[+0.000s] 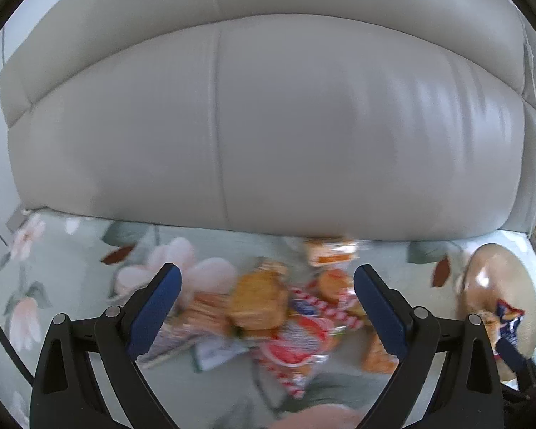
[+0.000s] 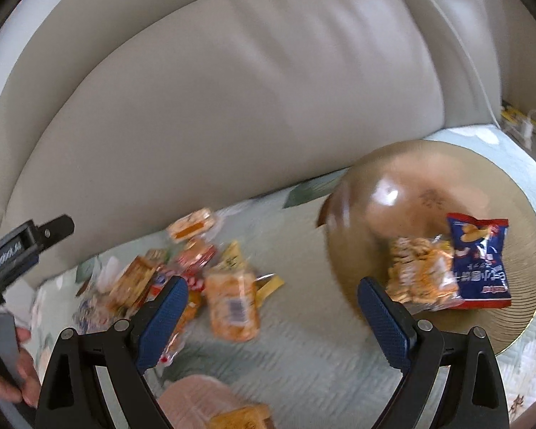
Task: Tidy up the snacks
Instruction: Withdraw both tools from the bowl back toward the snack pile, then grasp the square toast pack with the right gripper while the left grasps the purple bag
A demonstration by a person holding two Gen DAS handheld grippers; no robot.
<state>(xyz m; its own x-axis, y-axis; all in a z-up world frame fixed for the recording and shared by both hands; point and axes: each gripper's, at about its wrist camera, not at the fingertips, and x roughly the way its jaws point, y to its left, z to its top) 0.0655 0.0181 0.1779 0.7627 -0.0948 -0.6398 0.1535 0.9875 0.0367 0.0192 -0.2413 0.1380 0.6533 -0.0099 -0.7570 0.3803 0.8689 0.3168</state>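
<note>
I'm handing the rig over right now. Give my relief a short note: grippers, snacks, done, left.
Left gripper: open, empty, above the snack pile.
Right gripper: open, empty, between the pile and the gold plate.
Done: blue chip bag and clear orange snack pack lie on the plate.
Left: the rest of the packets, loose on the floral cover by the sofa back.

Beige leather sofa (image 1: pixel 268 125), floral cover (image 1: pixel 53 257)
</note>
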